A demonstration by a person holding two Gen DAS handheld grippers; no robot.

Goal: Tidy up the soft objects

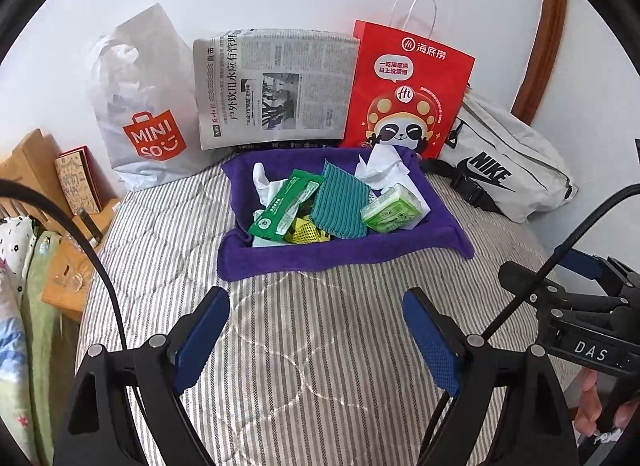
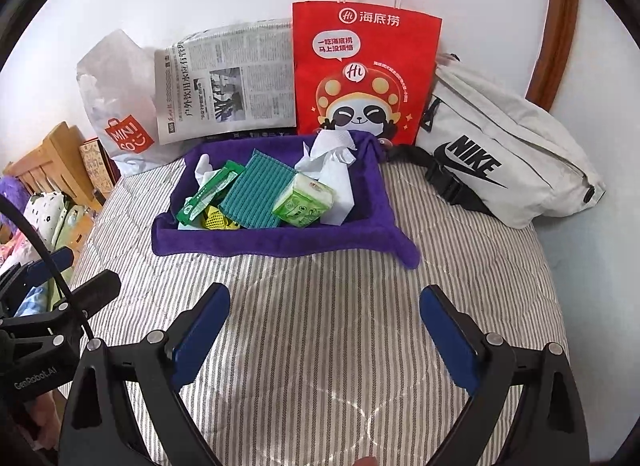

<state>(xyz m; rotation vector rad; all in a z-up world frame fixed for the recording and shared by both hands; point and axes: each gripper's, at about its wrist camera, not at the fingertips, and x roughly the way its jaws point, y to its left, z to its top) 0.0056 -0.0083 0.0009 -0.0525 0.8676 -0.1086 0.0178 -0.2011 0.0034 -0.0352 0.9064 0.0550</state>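
The left gripper (image 1: 316,330) is held with its blue-padded jaws spread wide and nothing between them, above the striped bedspread (image 1: 320,366). The right gripper (image 2: 326,330) is likewise held wide apart and empty over the same bedspread, beside the left one.

Ahead of both, well apart from the fingertips, a purple towel (image 1: 340,258) is seen on the bed, its edges turned up like a shallow tray. Inside it are gathered the soft things: a green wipes packet (image 1: 286,201), a teal striped cloth (image 1: 340,201) beside it, a light green tissue pack (image 1: 392,209), crumpled white tissue (image 1: 384,169) and a yellow mesh item (image 1: 306,231) partly hidden under the packet.

Behind the towel, against the wall, a white Miniso bag (image 1: 144,105), a folded newspaper (image 1: 276,89) and a red paper bag (image 1: 408,93) are stood in a row. A white Nike pouch (image 1: 504,169) is laid to their right.
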